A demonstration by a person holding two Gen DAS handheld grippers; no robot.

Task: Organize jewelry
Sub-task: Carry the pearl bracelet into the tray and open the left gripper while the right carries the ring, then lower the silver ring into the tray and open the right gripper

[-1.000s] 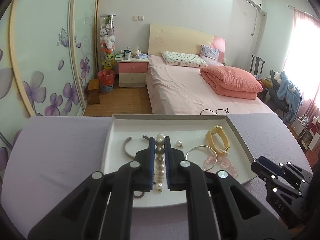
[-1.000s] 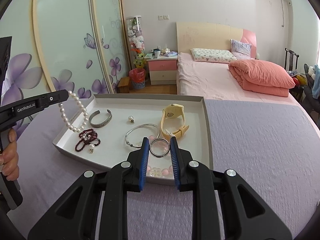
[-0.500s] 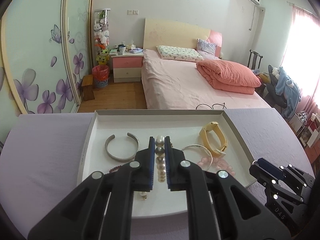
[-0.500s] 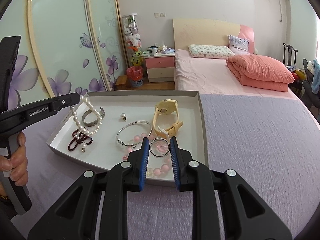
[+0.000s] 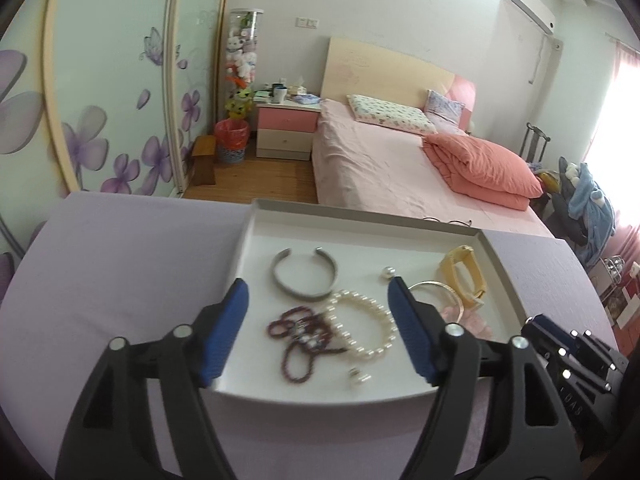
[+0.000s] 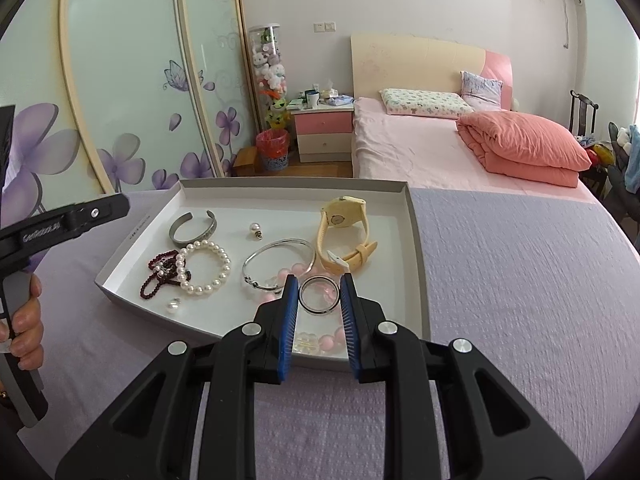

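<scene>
A white tray [image 5: 360, 216] on the purple cloth holds the jewelry. My left gripper [image 5: 318, 296] hovers over its near left part, jaws opening wide and pressing on nothing. Below them the pearl bracelet [image 5: 364, 328] lies flat, touching the dark red bead strand [image 5: 300, 332]. In the right wrist view my right gripper [image 6: 319, 284] is shut on a silver ring [image 6: 319, 313] above the tray's near edge [image 6: 416, 264]. The pearl bracelet [image 6: 206, 268] lies left of it, and the left gripper [image 6: 116, 206] shows at the left edge.
Also in the tray are a silver cuff [image 6: 192, 228], pearl earring [image 6: 255, 229], thin bangle [image 6: 276, 266], yellow watch [image 6: 344, 232], pink beads [image 6: 338, 338] and a loose pearl [image 6: 173, 306]. A hand [image 6: 24, 320] grips the left handle. A pink bed [image 6: 440, 160] stands beyond.
The left gripper, shut on the hanging pearl bracelet before, has opened wide and the bracelet now lies in the tray by the red beads. The right gripper still holds the ring.
</scene>
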